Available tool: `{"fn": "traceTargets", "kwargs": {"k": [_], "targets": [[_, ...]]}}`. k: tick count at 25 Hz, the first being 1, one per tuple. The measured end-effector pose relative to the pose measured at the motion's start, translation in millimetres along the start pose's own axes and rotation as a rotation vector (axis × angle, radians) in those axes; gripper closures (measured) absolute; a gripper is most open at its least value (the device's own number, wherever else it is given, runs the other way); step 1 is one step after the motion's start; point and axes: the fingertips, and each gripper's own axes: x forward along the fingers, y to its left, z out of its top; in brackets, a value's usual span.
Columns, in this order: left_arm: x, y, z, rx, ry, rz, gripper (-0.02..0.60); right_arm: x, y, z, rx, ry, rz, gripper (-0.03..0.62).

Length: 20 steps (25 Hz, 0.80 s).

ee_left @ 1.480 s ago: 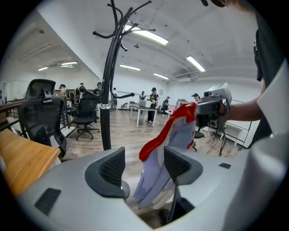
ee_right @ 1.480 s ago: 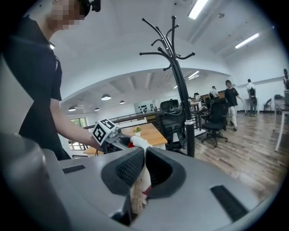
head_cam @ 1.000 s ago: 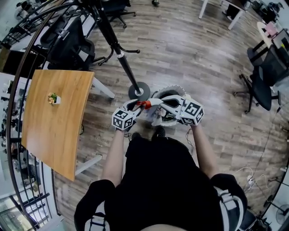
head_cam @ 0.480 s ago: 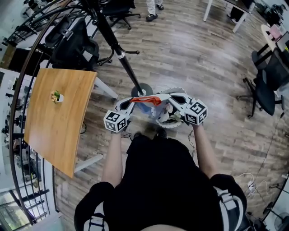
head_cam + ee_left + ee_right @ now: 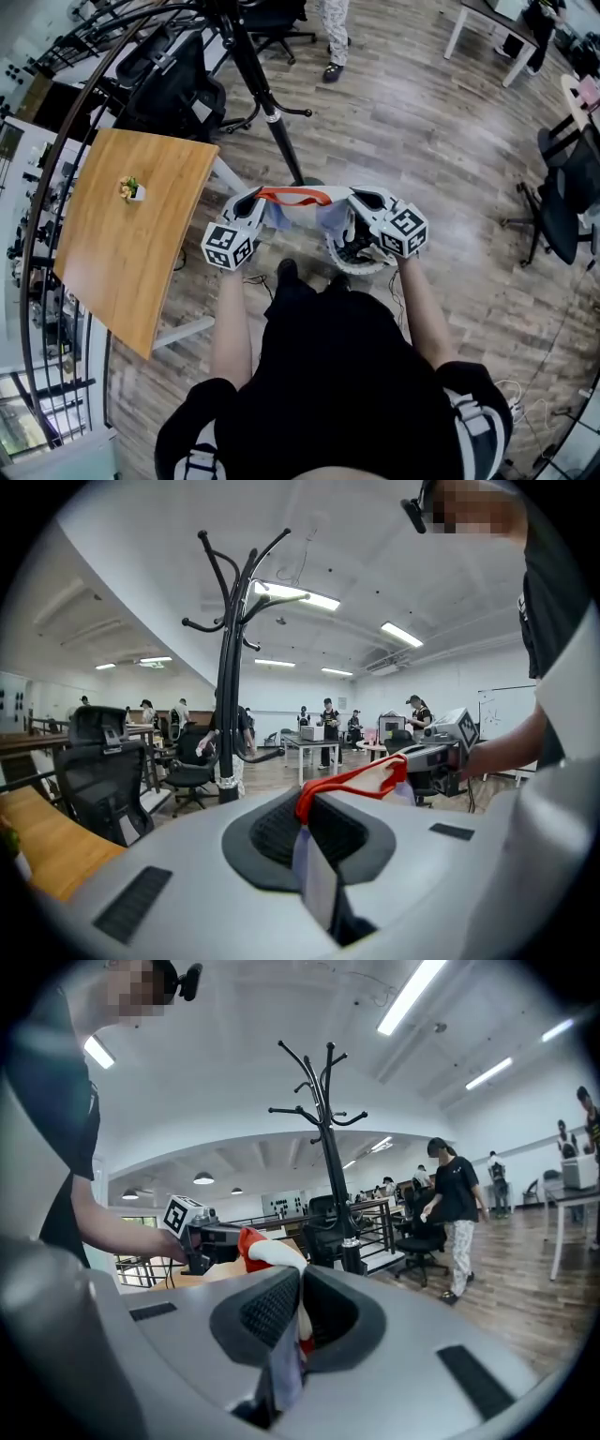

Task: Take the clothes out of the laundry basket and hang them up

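Far left: wooden bench (image 5: 131,253), with a small potted plant (image 5: 131,189) near its far end, toward the left edge. A black office chair (image 5: 173,89) stands past the bench's far corner.

Coat rack (image 5: 265,105): a black pole slants up off the plank floor (image 5: 431,141), its foot just beyond your grippers. The left gripper view shows its curled hooks at the top (image 5: 230,649).

Your left gripper (image 5: 253,200): jaws clamped together on one end of the garment (image 5: 295,197). In the left gripper view (image 5: 307,822), pale lavender cloth is pinched between the pads and the red-orange trim (image 5: 352,778) runs off toward your other hand.

The garment is in the air, pulled nearly taut between your two grippers. It hangs in front of you above the floor, clear of the bench, with the trim along the top and pale cloth sagging below at both ends.

Your right gripper (image 5: 358,200): jaws likewise closed on the garment's other end. The right gripper view (image 5: 295,1307) shows thin cloth nipped between the pads and a red-and-white fold (image 5: 267,1251) bunched just ahead.

Laundry basket (image 5: 358,269): white, perforated rim, on the floor directly under your right gripper and partly hidden by it.

Far side: a person (image 5: 333,37) stands on the floor beyond the rack.
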Motion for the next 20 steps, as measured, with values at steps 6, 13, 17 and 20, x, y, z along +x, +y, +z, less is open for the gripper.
{"fn": "traceTargets", "kwargs": {"k": [6,13,17,20], "targets": [[-7,41,35,0.075,-0.037,0.057,0.548,30,9,28,-0.059,-0.020,0.030,0.572],[-6,88,77,0.115,-0.109,0.074,0.548,67,11,59,-0.089,-0.072,0.035,0.573],[2,121,102,0.141,-0.136,0.058,0.548,93,6,82,-0.088,-0.096,0.011,0.573],[10,149,113,0.152,-0.150,0.040,0.548,118,-1,92,-0.089,-0.109,-0.007,0.574]]}}
